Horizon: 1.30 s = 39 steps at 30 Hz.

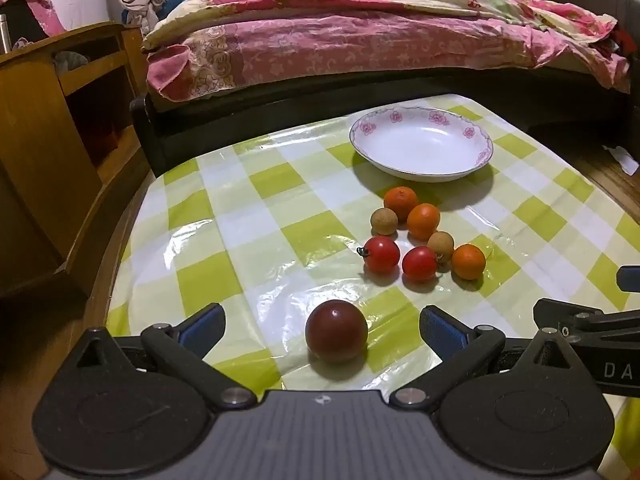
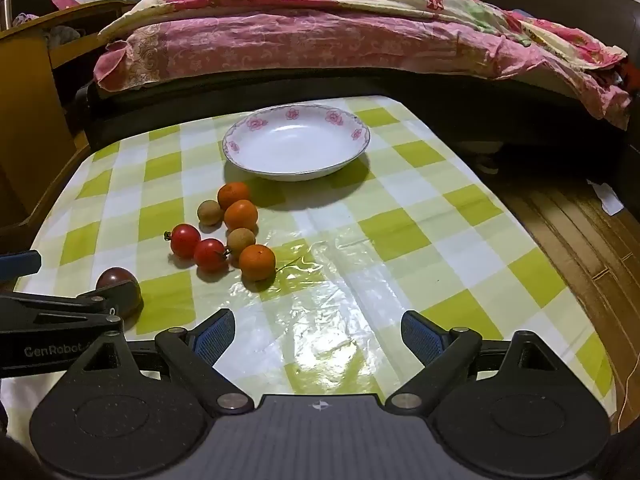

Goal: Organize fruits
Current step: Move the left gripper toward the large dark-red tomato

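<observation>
A low table covered in a glossy green-and-white checked plastic cloth (image 2: 400, 232) stands in front of a bed heaped with a pink floral quilt (image 2: 320, 40). At the far side of the table rests a shallow white porcelain dish with pink flowers around its rim (image 2: 296, 148), with nothing in it. Just in front of the dish lies a loose cluster of fruit: three small orange tangerines (image 2: 257, 262), two shiny red cherry tomatoes (image 2: 185, 241) and two round tan longans (image 2: 241, 241), most touching a neighbour. Nearer and to the left, apart from the cluster, sits a dark maroon round fruit (image 1: 336, 331). The left gripper (image 1: 322, 330) has its blue-padded fingers spread wide on either side of that dark fruit, not touching it. The right gripper (image 2: 318, 332) hangs over bare cloth to the right, its fingers likewise spread and holding nothing.
</observation>
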{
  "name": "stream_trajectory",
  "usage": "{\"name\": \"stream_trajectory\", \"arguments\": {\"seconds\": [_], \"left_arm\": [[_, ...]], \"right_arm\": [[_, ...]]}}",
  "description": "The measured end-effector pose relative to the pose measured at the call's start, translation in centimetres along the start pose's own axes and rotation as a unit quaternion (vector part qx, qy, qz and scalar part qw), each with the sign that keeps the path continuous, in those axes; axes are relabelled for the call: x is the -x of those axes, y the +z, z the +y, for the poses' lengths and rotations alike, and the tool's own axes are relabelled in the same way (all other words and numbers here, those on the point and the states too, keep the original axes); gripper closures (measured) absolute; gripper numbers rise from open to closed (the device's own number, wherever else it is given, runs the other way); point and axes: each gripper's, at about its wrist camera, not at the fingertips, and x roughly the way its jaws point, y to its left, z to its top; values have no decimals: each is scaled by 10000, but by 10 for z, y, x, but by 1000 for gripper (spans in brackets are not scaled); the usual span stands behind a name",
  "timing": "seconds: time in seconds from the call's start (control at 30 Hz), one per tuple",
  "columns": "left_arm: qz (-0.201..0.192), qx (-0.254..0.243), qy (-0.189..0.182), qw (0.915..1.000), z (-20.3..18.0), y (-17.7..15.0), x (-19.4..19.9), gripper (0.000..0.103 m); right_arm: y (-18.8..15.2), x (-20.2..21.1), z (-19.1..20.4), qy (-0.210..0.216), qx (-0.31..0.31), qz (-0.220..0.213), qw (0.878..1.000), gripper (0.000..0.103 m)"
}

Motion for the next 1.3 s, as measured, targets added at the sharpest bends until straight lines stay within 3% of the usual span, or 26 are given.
{"name": "stream_trajectory", "arguments": {"seconds": [1.3], "left_arm": [[97,-140,-99,9998,-5,-4,-10,0]], "right_arm": [[-5,-17,-3,207,-141,327,9992,29]]}}
